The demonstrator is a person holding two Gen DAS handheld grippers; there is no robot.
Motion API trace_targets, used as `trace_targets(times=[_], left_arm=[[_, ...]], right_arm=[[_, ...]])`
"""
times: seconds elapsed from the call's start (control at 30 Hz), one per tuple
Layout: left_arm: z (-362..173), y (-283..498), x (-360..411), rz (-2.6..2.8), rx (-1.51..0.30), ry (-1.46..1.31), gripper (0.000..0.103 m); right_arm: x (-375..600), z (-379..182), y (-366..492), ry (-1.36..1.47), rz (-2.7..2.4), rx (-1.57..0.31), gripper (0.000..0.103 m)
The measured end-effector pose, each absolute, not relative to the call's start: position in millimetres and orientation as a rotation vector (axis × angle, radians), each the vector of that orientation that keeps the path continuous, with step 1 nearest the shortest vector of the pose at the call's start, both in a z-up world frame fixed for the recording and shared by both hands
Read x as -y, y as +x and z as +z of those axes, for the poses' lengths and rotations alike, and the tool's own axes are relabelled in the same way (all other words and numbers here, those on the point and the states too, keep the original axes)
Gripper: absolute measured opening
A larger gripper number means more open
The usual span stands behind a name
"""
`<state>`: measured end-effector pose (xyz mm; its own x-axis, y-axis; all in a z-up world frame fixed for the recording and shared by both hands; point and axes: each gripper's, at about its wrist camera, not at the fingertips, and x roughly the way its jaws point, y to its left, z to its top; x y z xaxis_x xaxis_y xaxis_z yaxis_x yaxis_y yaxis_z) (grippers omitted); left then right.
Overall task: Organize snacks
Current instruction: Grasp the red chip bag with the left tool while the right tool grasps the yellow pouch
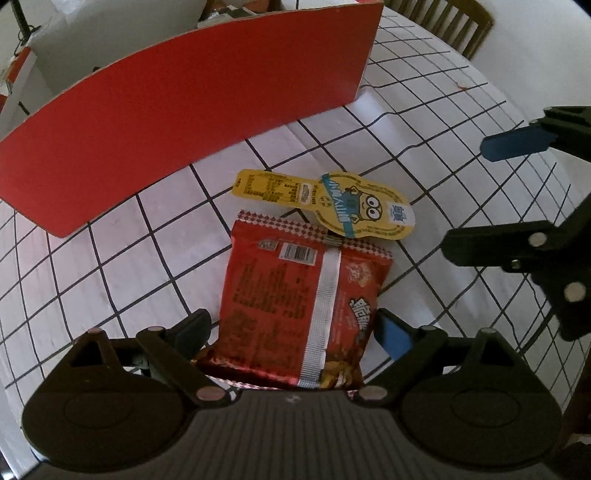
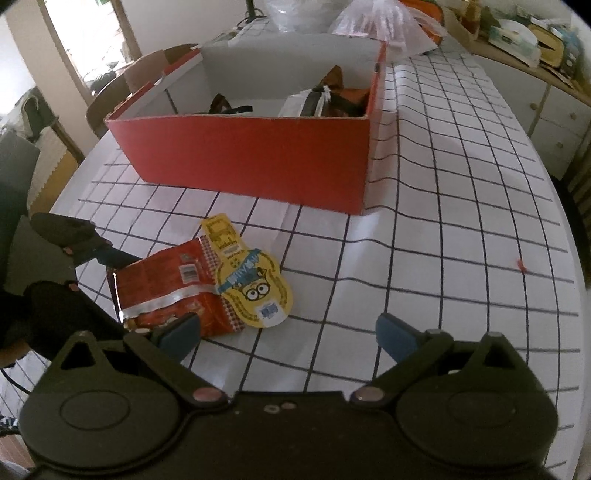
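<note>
Our left gripper (image 1: 291, 332) straddles the red bag (image 1: 299, 306), jaws wide, unclamped; our right gripper (image 2: 288, 336) hangs released over bare tablecloth (image 2: 424, 236).

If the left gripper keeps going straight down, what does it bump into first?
Probably the red snack bag: it lies right between the open fingers of the left gripper, which is already low over it.

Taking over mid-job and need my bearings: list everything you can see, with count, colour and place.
snack bag: one, red, flat on the tablecloth, between the left gripper's open fingers
yellow packet: one, yellow with a cartoon face, overlapping the bag's far edge
red box: one, red outside, white inside, beyond the snacks, packets already inside
tablecloth: one, white with a dark grid, covering the table
plastic bag: one, clear, behind the box
left gripper: black, blue pads, open
right gripper: black, blue pads, open, empty
</note>
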<state>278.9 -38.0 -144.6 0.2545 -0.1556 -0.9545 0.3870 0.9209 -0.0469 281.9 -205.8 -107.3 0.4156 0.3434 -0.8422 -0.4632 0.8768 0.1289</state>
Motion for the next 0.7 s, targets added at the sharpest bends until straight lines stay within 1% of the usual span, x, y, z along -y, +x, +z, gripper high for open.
trace_targets(times=[0.1, 0.17, 0.23, 0.27, 0.43, 0.7], left_arm=[[-143, 276, 37, -0.367, -1.254, 0.198, 0.086], [-140, 275, 35, -0.369, -1.249, 0.186, 0.076], [-139, 274, 34, -0.368, -1.249, 0.174, 0.074], [-139, 273, 33, -0.365, -1.247, 0.173, 0.071], [-136, 269, 26, -0.336, -1.251, 0.14, 0.068], [-129, 253, -5, -0.236, -1.234, 0.034, 0.068]], right_arm=[[199, -110, 287, -0.175, 0.533, -1.031, 0.1], [196, -113, 291, -0.191, 0.546, -1.037, 0.099], [194, -115, 294, -0.207, 0.555, -1.04, 0.097], [192, -117, 296, -0.214, 0.557, -1.043, 0.096], [181, -126, 305, -0.25, 0.561, -1.054, 0.089], [158, -137, 310, -0.309, 0.587, -1.062, 0.083]])
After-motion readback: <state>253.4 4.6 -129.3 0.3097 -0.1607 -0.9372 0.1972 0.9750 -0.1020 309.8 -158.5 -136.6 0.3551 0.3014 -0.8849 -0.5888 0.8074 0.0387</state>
